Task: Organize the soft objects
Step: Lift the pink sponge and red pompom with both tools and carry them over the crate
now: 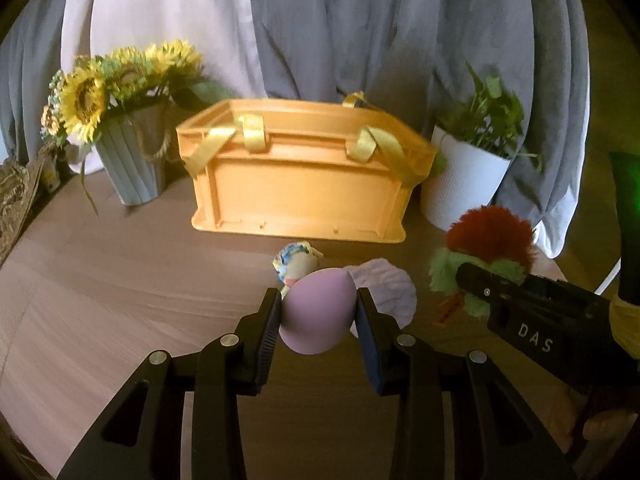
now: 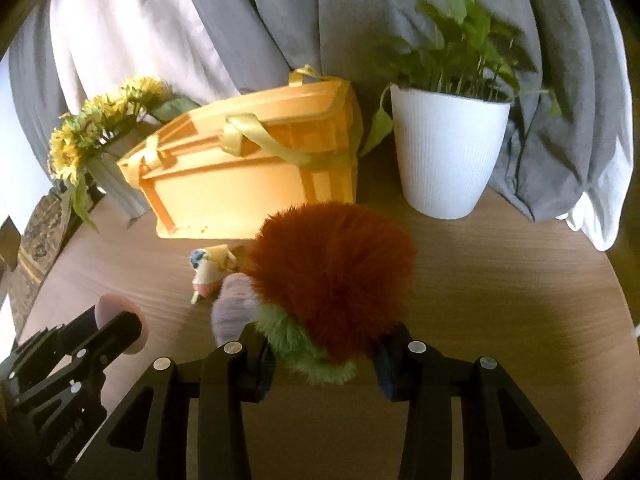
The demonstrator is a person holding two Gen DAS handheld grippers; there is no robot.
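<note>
Clamping a lilac sponge (image 1: 316, 312) between its pads, left gripper (image 1: 318, 322) above the table (image 1: 120, 280), right gripper (image 2: 324, 354) pinching a furry toy (image 2: 336, 276), orange crate (image 1: 298, 184) beyond both.

Round wood-grain table (image 1: 120, 280), lit warm from one side. Behind it: grey drape (image 1: 360, 32) w/ white cloth (image 1: 160, 12) hanging in folds. At table rear: sunflowers (image 1: 100, 84) in grey ribbed vase, left; green plant (image 2: 460, 52) in white ribbed pot (image 2: 444, 152), right.
</note>
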